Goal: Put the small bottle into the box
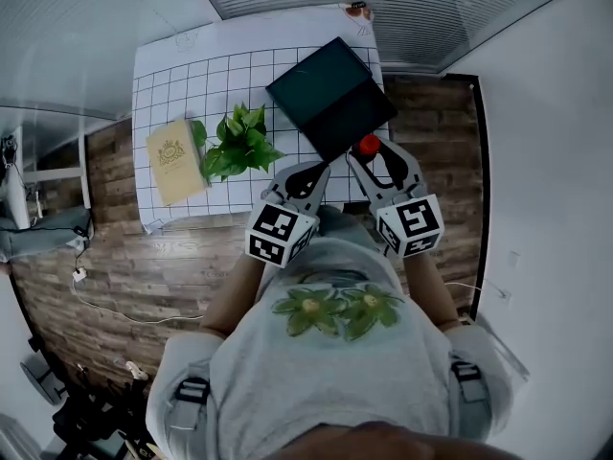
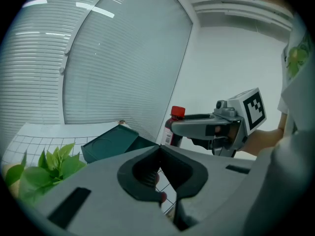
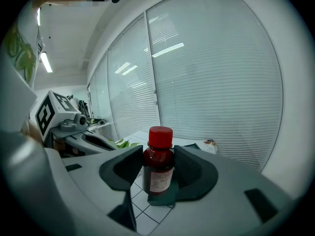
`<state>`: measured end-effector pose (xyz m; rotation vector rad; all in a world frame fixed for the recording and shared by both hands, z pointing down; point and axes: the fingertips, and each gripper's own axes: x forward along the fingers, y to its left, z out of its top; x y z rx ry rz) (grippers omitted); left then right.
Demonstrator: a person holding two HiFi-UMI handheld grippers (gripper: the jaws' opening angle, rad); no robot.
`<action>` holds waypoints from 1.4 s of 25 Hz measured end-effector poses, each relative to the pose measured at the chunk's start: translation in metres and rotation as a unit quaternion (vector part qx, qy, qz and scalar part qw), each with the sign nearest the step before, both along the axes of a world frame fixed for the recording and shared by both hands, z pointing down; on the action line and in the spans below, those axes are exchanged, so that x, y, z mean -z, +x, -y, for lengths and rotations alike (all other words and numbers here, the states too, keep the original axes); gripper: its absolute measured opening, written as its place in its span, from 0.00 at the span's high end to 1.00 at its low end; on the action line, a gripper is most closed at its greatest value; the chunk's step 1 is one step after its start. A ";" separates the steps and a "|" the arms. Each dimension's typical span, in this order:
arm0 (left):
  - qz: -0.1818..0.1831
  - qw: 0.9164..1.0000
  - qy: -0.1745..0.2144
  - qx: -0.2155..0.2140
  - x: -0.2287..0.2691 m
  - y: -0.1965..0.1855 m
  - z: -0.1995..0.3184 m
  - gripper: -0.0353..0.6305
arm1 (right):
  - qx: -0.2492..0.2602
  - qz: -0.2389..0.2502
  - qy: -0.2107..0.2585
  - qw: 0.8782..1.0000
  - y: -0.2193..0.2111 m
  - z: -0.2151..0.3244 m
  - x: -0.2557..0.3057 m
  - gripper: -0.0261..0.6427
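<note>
The right gripper [image 3: 158, 177] is clamping the small bottle [image 3: 158, 159] upright between its jaws, holding it just beside the open dark green box [image 1: 330, 94] on the gridded desk [image 1: 182, 75]. The left gripper [image 2: 160, 154] is hanging alongside, jaws pressed together and empty.

1 bottle [image 3: 158, 163] | 1 box [image 1: 330, 94] | 1 plant [image 1: 239, 144] | 1 book [image 1: 175, 161]

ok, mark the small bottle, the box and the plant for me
small bottle [image 3: 158, 167], right gripper view, on its dark red body.
box [image 1: 321, 82], head view, on its green top surface.
plant [image 1: 239, 144], head view, on its leaves.
</note>
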<state>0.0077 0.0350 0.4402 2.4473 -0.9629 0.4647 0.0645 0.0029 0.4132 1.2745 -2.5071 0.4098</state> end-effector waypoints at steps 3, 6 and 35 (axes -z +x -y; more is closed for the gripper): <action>0.001 1.000 -0.006 -0.022 -0.003 0.005 0.001 0.94 | -0.010 0.001 -0.002 1.000 0.003 0.007 0.000 0.66; 0.000 0.999 -0.001 -0.035 -0.005 0.007 0.005 0.94 | -0.014 -0.003 -0.002 1.000 0.006 0.015 -0.002 0.66; -0.006 0.999 -0.001 -0.044 -0.008 0.013 0.060 0.94 | -0.018 -0.028 0.000 0.999 0.015 0.071 -0.010 0.66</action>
